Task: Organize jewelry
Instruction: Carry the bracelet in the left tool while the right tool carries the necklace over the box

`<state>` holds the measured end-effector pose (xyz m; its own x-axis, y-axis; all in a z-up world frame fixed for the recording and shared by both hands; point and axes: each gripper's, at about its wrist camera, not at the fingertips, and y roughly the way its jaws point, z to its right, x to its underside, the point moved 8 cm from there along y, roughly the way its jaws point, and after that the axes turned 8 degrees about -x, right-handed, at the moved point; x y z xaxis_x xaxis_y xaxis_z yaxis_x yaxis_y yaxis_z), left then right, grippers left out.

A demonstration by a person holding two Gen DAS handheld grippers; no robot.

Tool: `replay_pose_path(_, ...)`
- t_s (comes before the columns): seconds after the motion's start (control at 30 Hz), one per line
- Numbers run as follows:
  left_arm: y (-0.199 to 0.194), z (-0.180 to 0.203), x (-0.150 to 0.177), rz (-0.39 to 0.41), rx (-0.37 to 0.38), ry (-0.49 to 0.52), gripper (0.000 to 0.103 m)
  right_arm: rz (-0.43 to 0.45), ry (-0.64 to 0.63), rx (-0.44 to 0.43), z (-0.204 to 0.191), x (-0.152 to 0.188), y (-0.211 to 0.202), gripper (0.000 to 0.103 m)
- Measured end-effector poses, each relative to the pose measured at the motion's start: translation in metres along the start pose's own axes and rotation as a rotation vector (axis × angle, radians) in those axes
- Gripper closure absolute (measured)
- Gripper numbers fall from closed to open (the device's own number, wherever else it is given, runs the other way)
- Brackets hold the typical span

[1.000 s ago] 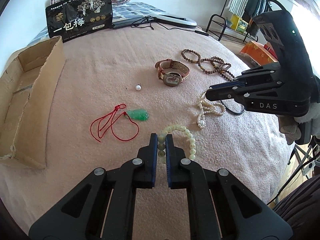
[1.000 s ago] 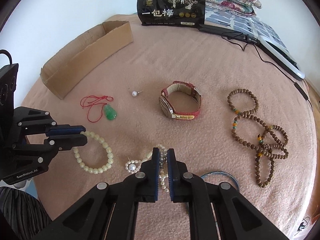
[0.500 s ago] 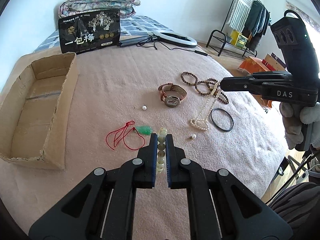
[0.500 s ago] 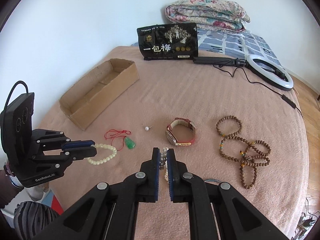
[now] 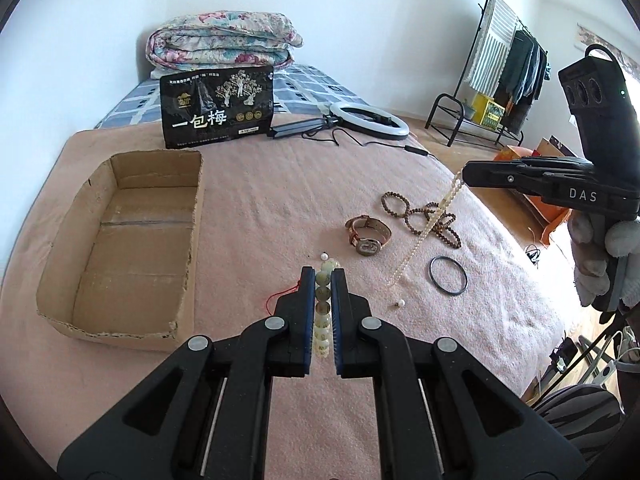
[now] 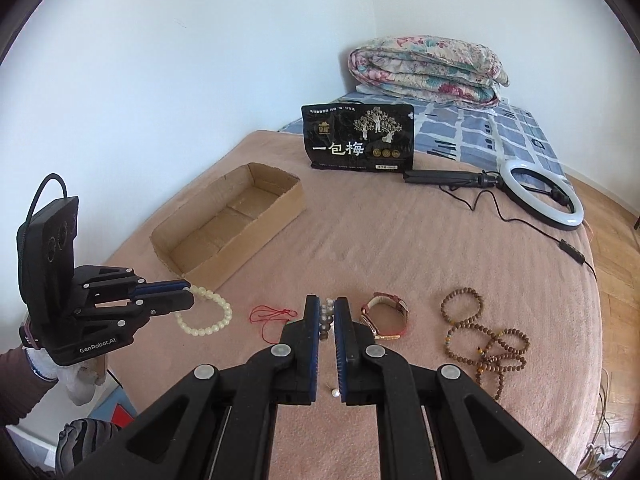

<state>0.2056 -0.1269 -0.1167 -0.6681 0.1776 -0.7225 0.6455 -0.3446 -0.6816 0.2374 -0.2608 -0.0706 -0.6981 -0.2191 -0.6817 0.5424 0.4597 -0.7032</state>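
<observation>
Left wrist view: left gripper clamped on pale bead bracelet, lifted above pink blanket. Cardboard box open, to the left of the gripper. Right of the box: small pearl, watch, brown bead strands, black ring. Right gripper pinched on pearl necklace, strand hanging down toward the blanket, far right of the box.

Right wrist view: right gripper closed on pearl necklace, beads between the pads. Left gripper holding pale bead bracelet just in front of cardboard box, in the air. Red cord, watch and brown bead strands on the blanket, right of the box.
</observation>
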Motion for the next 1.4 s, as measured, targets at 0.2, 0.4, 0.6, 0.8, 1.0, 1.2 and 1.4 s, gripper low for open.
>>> replay_pose_path(0.2,-0.018,-0.024,-0.014,0.043,-0.023,-0.034,0.098,0.032,-0.031,-0.013,-0.019,-0.025,-0.003,0.098)
replay_pose_path(0.4,-0.034,-0.051,-0.026,0.079,-0.048,-0.064,0.098,0.057,-0.072,-0.034,-0.044,-0.053,0.002,0.099)
replay_pose_path(0.6,-0.046,-0.081,-0.035,0.105,-0.092,-0.085,0.098,0.077,-0.107,-0.057,-0.068,-0.079,0.014,0.099)
replay_pose_path(0.8,-0.050,-0.114,-0.037,0.114,-0.132,-0.116,0.098,0.089,-0.137,-0.078,-0.090,-0.106,0.032,0.099)
replay_pose_path(1.0,-0.047,-0.144,-0.034,0.104,-0.157,-0.148,0.098,0.089,-0.161,-0.103,-0.108,-0.130,0.056,0.099)
replay_pose_path(1.2,-0.039,-0.167,-0.030,0.087,-0.175,-0.159,0.098,0.073,-0.169,-0.113,-0.118,-0.147,0.088,0.099)
replay_pose_path(1.4,-0.023,-0.181,-0.024,0.061,-0.184,-0.177,0.098,0.035,-0.168,-0.102,-0.119,-0.155,0.127,0.099)
